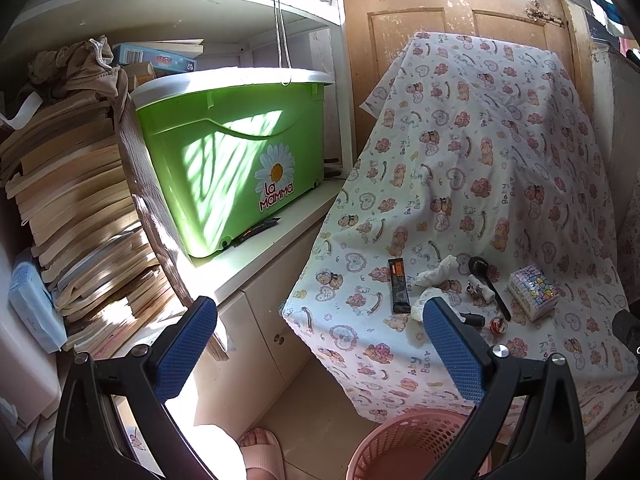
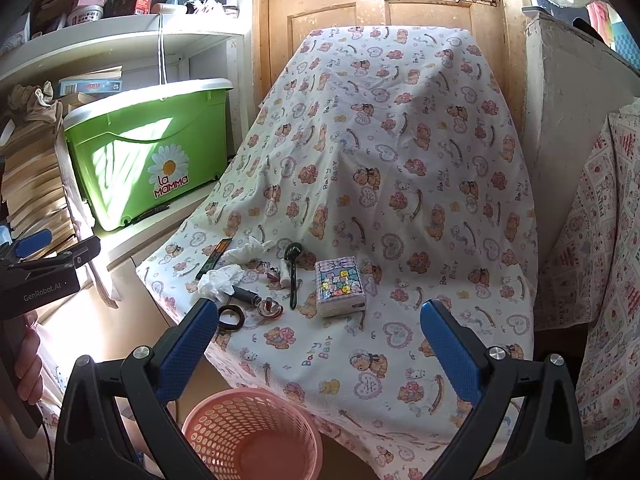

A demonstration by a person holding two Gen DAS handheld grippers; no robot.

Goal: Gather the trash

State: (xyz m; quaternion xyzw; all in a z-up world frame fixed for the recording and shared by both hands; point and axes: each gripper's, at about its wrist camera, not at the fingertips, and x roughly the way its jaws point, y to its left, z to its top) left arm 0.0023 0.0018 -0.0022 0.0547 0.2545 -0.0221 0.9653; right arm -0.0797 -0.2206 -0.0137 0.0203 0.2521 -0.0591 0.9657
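Pink basket (image 2: 252,436) empty | wrapper (image 2: 214,258), tissues (image 2: 220,278) on cloth | both jaws apart

A white cotton cloth printed with pink-and-brown bears and lilac hearts (image 2: 400,184) covers the table. On it lie a black sachet with an orange label (image 1: 398,286), crumpled white tissues (image 2: 220,278), a glossy black plastic spoon (image 2: 294,270) and a pastel tissue pack with a lilac bow print (image 2: 339,290). Below stands a salmon-pink perforated plastic basket (image 2: 252,436). A lime-green storage box with a white daisy logo (image 1: 236,168) carries a white lid.
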